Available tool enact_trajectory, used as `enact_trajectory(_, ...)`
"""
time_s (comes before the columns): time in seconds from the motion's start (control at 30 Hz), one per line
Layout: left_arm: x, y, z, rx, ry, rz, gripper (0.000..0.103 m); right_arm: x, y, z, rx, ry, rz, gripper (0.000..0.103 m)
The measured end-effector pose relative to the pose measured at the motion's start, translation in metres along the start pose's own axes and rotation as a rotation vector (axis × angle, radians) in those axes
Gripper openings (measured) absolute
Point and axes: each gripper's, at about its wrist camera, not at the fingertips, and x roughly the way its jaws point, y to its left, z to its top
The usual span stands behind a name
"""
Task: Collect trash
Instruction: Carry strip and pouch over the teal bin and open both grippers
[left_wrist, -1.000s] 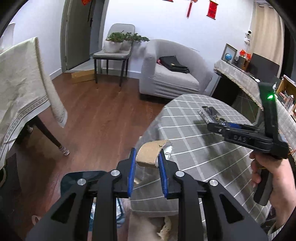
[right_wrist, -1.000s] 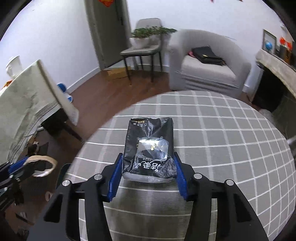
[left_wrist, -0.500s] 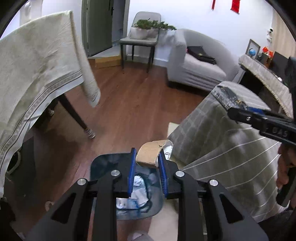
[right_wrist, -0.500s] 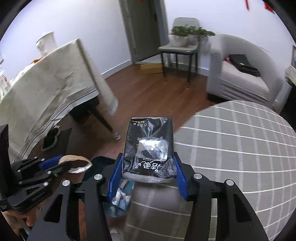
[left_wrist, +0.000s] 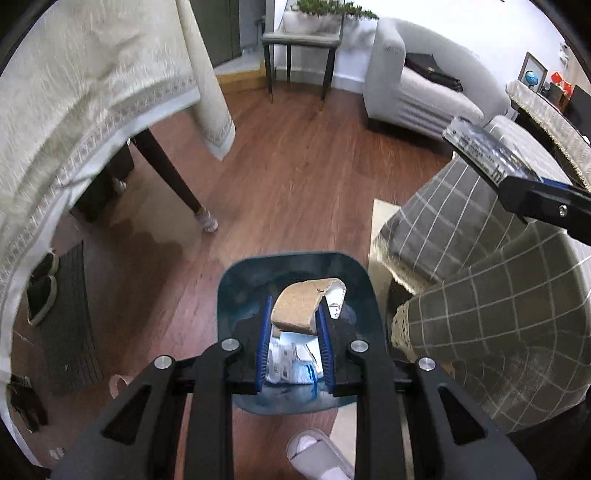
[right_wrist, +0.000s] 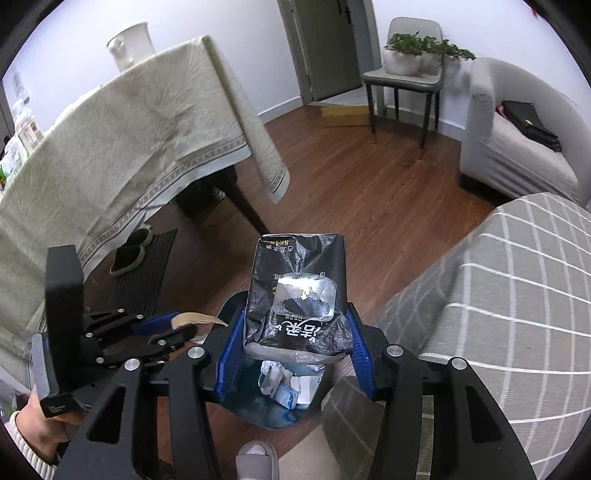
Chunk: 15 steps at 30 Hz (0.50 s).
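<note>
The blue bin (left_wrist: 295, 332) sits on the wood floor right below both grippers, already holding crumpled white and blue wrappers. Directly over its mouth hangs the curled brown scrap (left_wrist: 297, 308), pinched between the blue pads of the left gripper (left_wrist: 294, 345), whose jaws are closed tight on it; a bit of foil curls off its right edge. Straight down is the only way it needs to go (no sideways travel looks necessary). The black packet (right_wrist: 297, 291) is clamped across its width in the right gripper (right_wrist: 293, 350), its long axis running forward away from the jaws, so its far end reaches out past the bin's far rim while the gripped end sits over the opening. Of the two, the left looks the better centred for a drop. Beside the bin on the right hangs the grey checked tablecloth (left_wrist: 498, 295), very near the rim, and a slippered foot (left_wrist: 317, 454) shows just this side of it.
</note>
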Motion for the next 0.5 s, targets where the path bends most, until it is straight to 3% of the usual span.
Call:
enact_trajectory(0.13,0.022,0.005,-0.009,-0.006,0.062,-0.032,0.025,0.011,0.007,-0.001,-0.010,0.021,0.017,0.052)
enact_trajectory(0.5,0.070,0.021,-0.033,-0.004,0.234,-0.014,0.026,0.042,0.018,-0.005,-0.017,0.096,0.032,0.052)
